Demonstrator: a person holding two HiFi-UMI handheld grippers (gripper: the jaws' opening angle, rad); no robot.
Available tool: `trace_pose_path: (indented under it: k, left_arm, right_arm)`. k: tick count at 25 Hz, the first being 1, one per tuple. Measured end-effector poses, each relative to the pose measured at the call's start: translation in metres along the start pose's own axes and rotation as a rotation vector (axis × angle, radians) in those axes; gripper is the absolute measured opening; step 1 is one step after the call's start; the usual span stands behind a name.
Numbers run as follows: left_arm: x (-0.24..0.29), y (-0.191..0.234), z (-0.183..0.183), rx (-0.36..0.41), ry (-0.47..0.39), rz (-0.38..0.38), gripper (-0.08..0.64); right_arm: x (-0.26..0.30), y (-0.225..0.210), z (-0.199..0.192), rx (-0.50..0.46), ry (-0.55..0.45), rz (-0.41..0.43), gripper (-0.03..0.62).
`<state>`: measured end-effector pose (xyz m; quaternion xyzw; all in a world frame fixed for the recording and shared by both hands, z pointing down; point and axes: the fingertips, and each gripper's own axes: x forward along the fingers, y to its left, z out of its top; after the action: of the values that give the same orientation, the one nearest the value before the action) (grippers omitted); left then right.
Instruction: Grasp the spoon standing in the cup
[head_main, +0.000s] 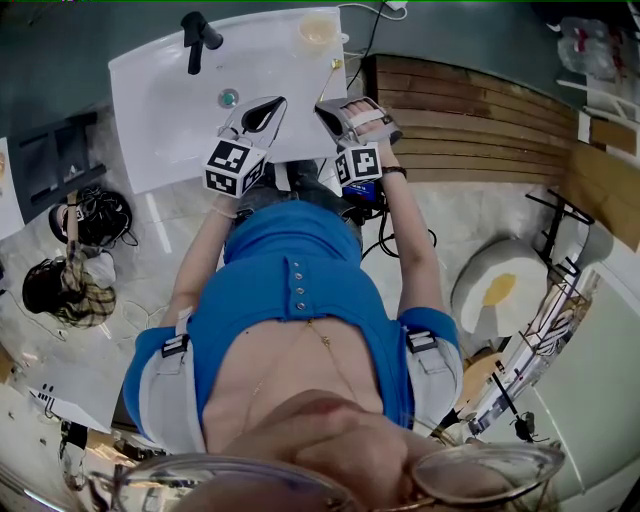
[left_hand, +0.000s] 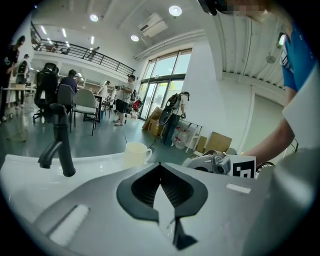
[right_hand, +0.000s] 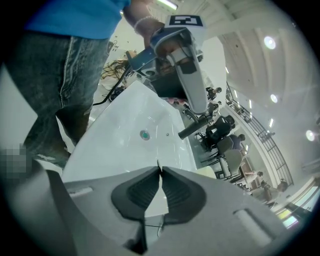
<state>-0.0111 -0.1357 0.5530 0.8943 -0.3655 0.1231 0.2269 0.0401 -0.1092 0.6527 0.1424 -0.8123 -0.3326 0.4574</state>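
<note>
A cream cup (head_main: 318, 30) stands at the far right corner of the white sink (head_main: 170, 110); in the left gripper view the cup (left_hand: 136, 153) shows no spoon in it. A thin gold spoon (head_main: 334, 70) sticks out from the tips of my right gripper (head_main: 322, 103), just over the sink's right edge. In the right gripper view only a dark sliver shows at the tips of my right gripper (right_hand: 159, 165), which is shut on it. My left gripper (head_main: 283, 99) hovers beside it over the sink's near edge; in its own view the left gripper (left_hand: 160, 165) is shut with nothing in it.
A black faucet (head_main: 198, 38) stands at the back of the sink, with the drain (head_main: 229, 98) near the middle. A wooden slatted bench (head_main: 470, 120) lies to the right. Bags and cables (head_main: 85, 225) sit on the floor at left.
</note>
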Motion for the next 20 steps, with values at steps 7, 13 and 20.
trace_pose_path:
  k: [7,13,20]
  left_arm:
    - [0.026,0.008,-0.043,-0.039,0.066,-0.05,0.002]
    - [0.038,0.008,-0.059,-0.046,0.12,-0.109,0.002]
    - [0.053,0.0,-0.089,-0.062,0.175,-0.142,0.002]
  right_arm:
    - [0.004,0.016,-0.007,-0.017,-0.002,0.022,0.02]
    - [0.007,0.031,-0.01,0.007,-0.022,0.04,0.031]
    - [0.009,0.04,-0.016,0.04,-0.027,0.067,0.041]
